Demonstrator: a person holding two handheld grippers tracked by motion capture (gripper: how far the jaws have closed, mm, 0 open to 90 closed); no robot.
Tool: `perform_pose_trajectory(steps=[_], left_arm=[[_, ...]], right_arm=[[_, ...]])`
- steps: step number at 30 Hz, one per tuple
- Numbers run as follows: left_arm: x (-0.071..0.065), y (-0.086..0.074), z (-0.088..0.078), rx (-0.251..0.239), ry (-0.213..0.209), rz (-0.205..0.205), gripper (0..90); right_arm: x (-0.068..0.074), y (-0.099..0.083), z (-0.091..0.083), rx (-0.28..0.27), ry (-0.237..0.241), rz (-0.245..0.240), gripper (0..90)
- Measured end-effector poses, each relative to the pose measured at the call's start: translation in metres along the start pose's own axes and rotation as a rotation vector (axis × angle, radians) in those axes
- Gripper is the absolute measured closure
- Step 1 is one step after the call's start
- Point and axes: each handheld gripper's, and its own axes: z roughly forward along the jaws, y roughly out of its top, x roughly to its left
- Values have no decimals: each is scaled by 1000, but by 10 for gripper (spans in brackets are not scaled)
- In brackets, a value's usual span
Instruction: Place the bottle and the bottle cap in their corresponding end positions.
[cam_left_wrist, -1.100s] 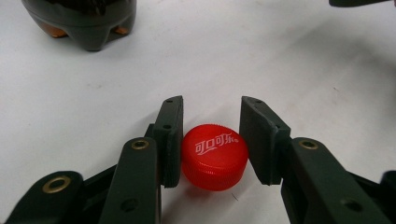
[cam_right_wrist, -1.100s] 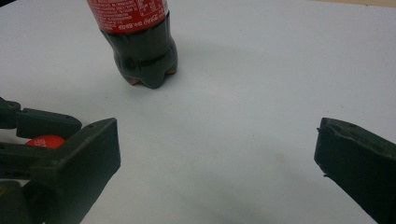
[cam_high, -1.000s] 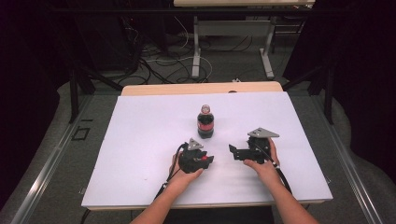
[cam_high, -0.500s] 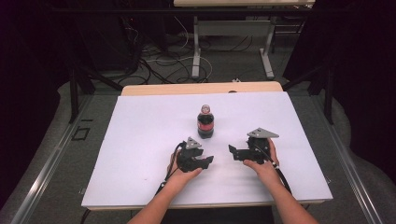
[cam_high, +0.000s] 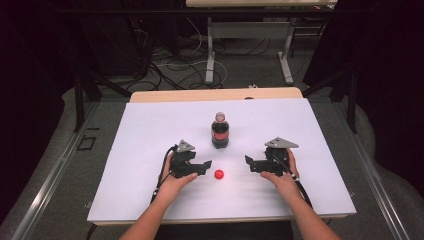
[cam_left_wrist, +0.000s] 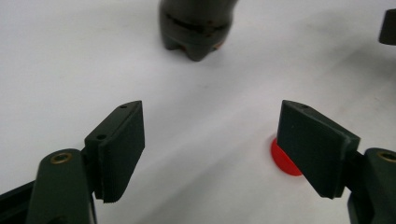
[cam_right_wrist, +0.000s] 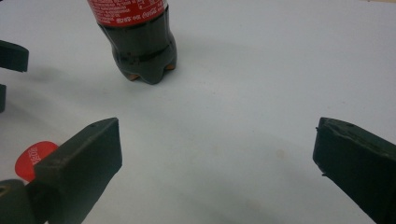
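On the bench (cam_high: 150, 130), the left hand-held gripper (cam_high: 206, 165), jaws just spreading, is leaving the red cap (cam_high: 218, 174) beside the bottle (cam_high: 220, 131); backing straight off avoids nudging it.

Bottle (cam_high: 220, 131): dark cola-brown body, red label band with small white lettering, pale grey-pink top where the neck stands uncapped.

Cap (cam_high: 218, 174): bright red, white script on its face in the right gripper view, lying on the sheet.

Sheet (cam_high: 150, 130) covering the table (cam_high: 170, 95): plain white, no pattern; table edge beyond it light tan wood.

Left claw (cam_high: 205, 166): matte black pads, brass-coloured screw heads on the arms, grey three-cornered plate on top.

Right claw (cam_high: 248, 162): same matte black, grey plate.

Floor (cam_high: 55, 160): grey. Background black, with tangled black and white cables.
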Motion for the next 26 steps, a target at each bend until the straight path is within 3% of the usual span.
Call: perform_pose_trajectory(steps=[3,7,9,12,15,17,19,26], left_arm=[[9,-1,-8,-18,35,-7,228],[21,-2,-22,-21,35,-42,224],[26,-4,-27,-45,59,-44,219],[34,-7,-33,-38,82,-46,164],[39,-11,-36,-62,98,-70,154],[45,-12,-40,-49,103,-61,133],[48,-14,-42,-65,108,-97,113],[58,-15,-49,-90,128,-131,63]], right_arm=[[-1,0,0,2,-6,-2,9],[-2,-1,0,1,-7,1,9],[-2,-1,0,4,-8,2,9],[-2,-2,0,7,-9,2,9],[-3,-3,2,8,-13,-1,9],[-3,-4,2,7,-11,0,9],[-4,-4,3,9,-14,-7,9],[-4,-4,3,7,-11,-8,9]])
